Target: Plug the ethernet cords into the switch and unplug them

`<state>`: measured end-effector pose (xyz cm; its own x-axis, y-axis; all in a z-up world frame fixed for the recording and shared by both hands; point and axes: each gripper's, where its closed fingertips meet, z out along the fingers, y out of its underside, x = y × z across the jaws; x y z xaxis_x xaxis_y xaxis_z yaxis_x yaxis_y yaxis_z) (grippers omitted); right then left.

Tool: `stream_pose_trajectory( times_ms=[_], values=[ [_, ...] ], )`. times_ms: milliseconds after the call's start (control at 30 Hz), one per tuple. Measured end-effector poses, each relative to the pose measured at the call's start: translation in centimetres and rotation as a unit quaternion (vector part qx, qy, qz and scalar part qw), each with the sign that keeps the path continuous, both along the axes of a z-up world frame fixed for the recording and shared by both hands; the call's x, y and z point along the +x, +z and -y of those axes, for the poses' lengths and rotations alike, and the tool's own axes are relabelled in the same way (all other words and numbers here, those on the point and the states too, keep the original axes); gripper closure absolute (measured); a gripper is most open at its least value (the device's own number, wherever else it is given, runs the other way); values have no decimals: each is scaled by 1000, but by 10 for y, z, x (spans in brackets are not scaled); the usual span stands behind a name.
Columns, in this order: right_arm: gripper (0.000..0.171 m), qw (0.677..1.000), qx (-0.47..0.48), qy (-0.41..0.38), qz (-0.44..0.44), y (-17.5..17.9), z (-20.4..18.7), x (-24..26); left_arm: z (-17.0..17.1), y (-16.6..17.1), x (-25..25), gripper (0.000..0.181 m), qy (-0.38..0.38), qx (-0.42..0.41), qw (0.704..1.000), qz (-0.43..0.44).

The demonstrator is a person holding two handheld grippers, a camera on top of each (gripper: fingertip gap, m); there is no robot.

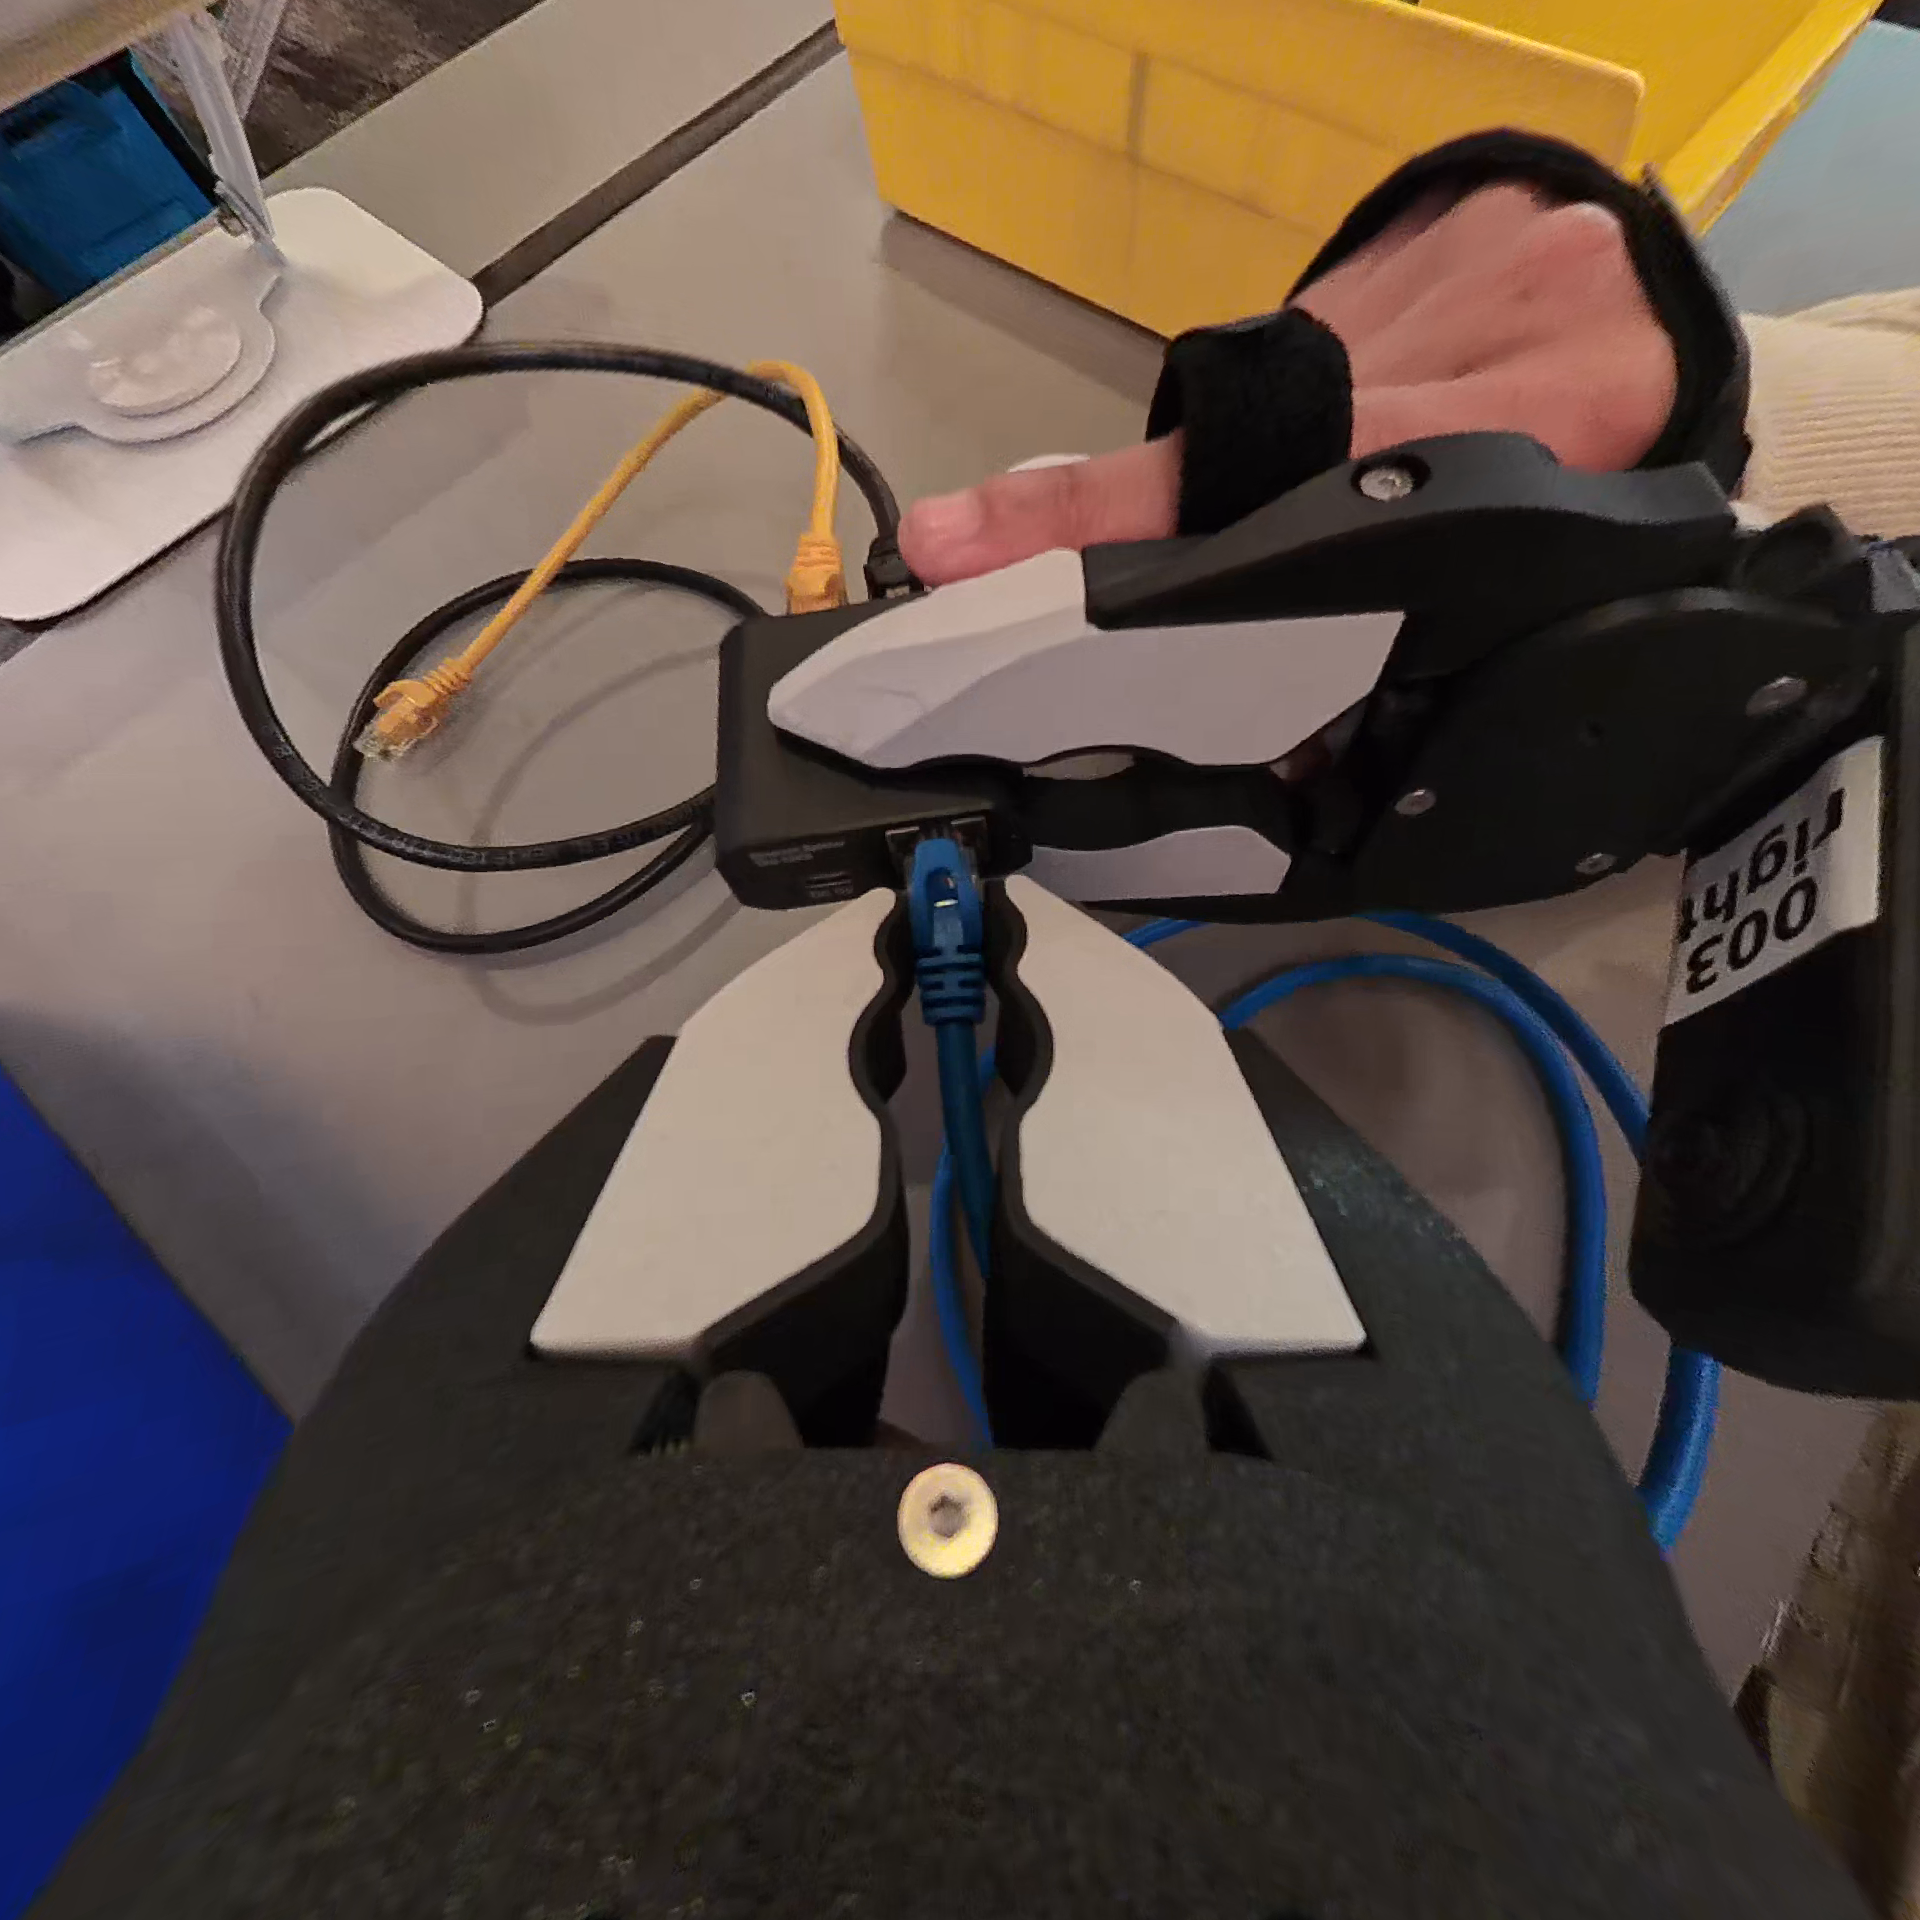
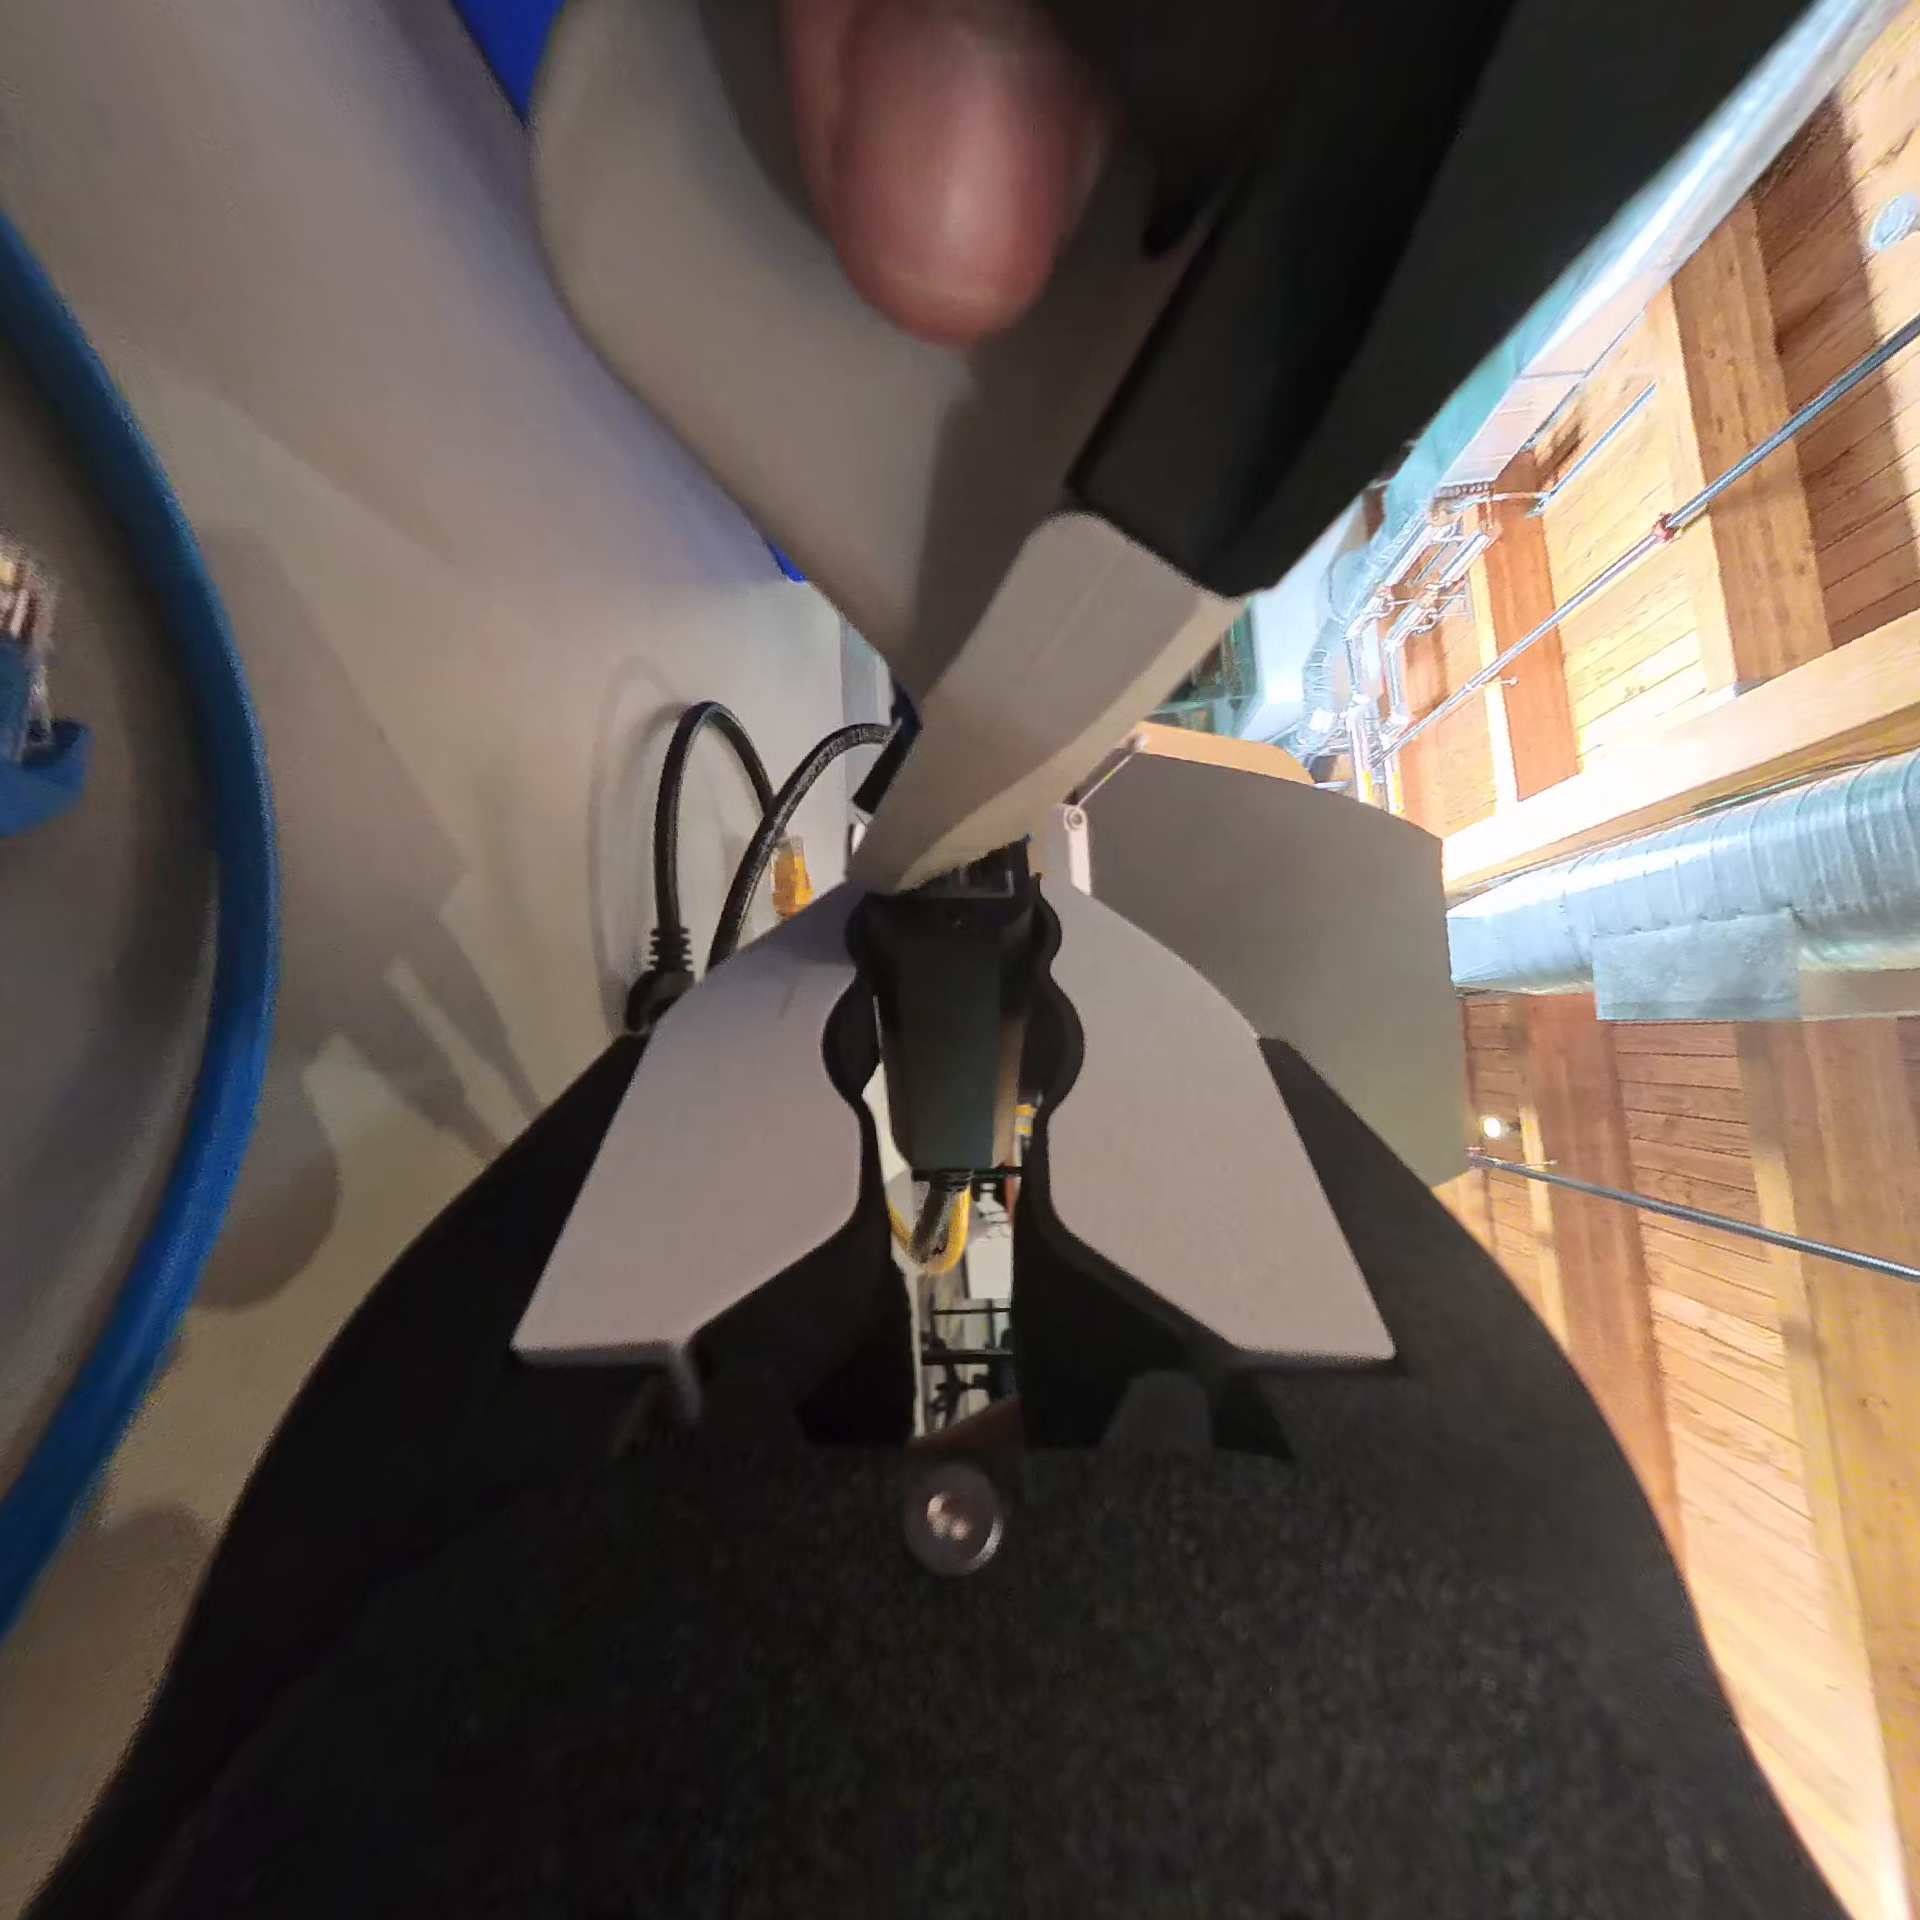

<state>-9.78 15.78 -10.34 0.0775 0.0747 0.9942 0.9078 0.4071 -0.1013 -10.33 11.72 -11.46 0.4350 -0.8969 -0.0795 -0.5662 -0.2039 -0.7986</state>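
Note:
A small black switch (image 1: pixel 790 831) lies on the grey table. My left gripper (image 1: pixel 951 909) is shut on the plug of a blue ethernet cord (image 1: pixel 948 966), and the plug sits in a front port of the switch. My right gripper (image 2: pixel 951 894) comes in from the right, turned on its side, and is shut on the switch (image 2: pixel 940 1029), one finger (image 1: pixel 1039 686) on top and one below. A yellow cord (image 1: pixel 816 561) and a black cable (image 1: pixel 249 582) are plugged into the switch's back. The yellow cord's other end (image 1: pixel 400 717) lies loose.
A yellow bin (image 1: pixel 1143 156) stands behind the switch. A white lamp base (image 1: pixel 208 364) is at the far left. The blue cord loops on the table at the right (image 1: pixel 1579 1143), its other plug (image 2: pixel 31 727) lying loose. A blue object (image 1: pixel 104 1351) is at the near left. Left and right tips are no more than a few centimetres apart.

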Motion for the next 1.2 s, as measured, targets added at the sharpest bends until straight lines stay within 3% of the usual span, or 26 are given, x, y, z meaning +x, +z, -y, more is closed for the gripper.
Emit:
stream_pose_trajectory(
  times_ms=[233,333,400,567,633,733,800,900,1033,1100,1200],
  values=[
    [147,998,-60,5,-24,-12,-1,-3,-2,-1,-1,168,-3,-30,999,40],
    [147,992,-121,22,-34,-17,3,2,-1,36,-11,159,-33,46,992,113],
    [147,992,-113,35,-39,-11,6,2,-7,56,-26,160,-42,88,987,129],
    [148,991,-98,84,-36,-7,18,-4,-7,45,-37,157,-80,131,986,69],
    [148,988,-107,110,-21,-12,21,-2,-7,64,-42,160,-81,143,981,99],
    [147,987,-124,99,-38,-13,15,8,-7,113,-58,161,-82,77,972,205],
    [147,980,-138,129,-68,-5,22,6,-9,124,-69,159,-88,59,973,206],
    [147,962,-170,175,-121,11,34,4,-18,97,-75,159,-81,129,984,88],
    [147,938,-181,235,-180,34,50,2,6,53,-46,151,-153,174,973,-16],
    [147,928,-184,264,-188,39,58,-1,13,49,-28,149,-182,227,956,-30],
    [147,920,-192,283,-190,38,64,-5,42,60,-3,149,-260,249,933,26]
  ],
)
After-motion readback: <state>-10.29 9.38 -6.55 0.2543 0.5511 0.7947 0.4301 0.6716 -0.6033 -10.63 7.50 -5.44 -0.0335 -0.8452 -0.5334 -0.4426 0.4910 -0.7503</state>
